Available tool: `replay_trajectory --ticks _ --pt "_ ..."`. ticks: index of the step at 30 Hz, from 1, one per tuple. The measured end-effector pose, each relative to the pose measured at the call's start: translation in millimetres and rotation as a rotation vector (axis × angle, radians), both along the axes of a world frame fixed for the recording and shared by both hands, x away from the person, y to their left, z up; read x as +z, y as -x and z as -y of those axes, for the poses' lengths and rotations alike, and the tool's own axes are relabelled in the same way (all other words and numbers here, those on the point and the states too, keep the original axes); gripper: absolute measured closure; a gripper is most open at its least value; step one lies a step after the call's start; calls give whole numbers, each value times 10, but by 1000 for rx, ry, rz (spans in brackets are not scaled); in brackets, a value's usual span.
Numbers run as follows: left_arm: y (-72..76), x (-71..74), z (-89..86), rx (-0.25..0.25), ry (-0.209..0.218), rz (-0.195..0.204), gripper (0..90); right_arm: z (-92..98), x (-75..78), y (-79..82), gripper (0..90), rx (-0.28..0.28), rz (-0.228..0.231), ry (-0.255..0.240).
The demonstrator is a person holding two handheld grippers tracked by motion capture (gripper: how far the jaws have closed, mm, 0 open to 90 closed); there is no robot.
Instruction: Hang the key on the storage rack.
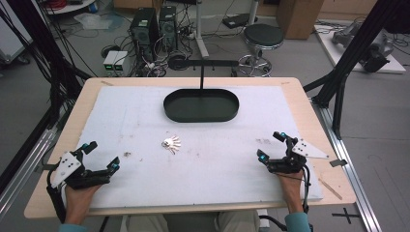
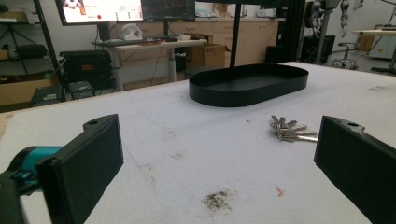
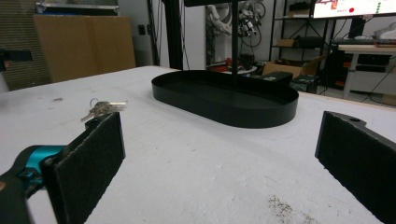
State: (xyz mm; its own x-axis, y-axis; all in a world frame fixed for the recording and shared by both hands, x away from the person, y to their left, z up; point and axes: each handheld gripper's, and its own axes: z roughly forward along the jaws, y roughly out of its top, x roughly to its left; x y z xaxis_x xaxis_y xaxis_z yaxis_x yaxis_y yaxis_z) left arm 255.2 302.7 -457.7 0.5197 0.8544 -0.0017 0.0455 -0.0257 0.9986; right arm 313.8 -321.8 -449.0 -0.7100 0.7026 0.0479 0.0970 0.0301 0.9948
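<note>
A bunch of silver keys lies on the white mat near the middle of the table, also seen as the keys and the keys. Behind them stands a black oval tray with a thin upright post; its rim and wall face both gripper views. My left gripper rests at the front left, jaws wide apart, nothing between them. My right gripper rests at the front right, likewise open and empty.
The white mat covers most of the wooden table. Dirt smudges mark the mat. Black frame posts stand at both sides of the table. Computers, cables and a stool sit on the floor beyond the far edge.
</note>
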Motion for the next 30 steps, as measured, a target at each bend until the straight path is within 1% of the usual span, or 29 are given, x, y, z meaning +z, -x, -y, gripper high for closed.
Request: replay_trajectory --ticks 4,12,19,21,23,26,28,30 --pt "0 1 4 -1 -5 0 17 -7 1 7 6 -2 5 9" --pt "-9 3 -7 -1 3 -11 17 -18 1 12 6 -8 8 18" --pt "-21 7 -15 -7 8 -18 17 -6 1 3 6 -12 -1 0" --pt "-33 11 -19 -10 16 -29 17 -5 1 2 6 -11 -2 -1" --pt "-50 23 -27 -13 4 -40 17 -5 1 2 6 -11 -3 -1" --pt "-71 85 -37 -19 3 -41 17 -6 1 3 6 -12 -1 0" --pt "-90 157 -45 -31 5 -40 17 -5 1 3 6 -12 -2 -1" --pt "-117 246 -50 -39 -7 -43 17 -2 0 5 6 -12 -6 -1"
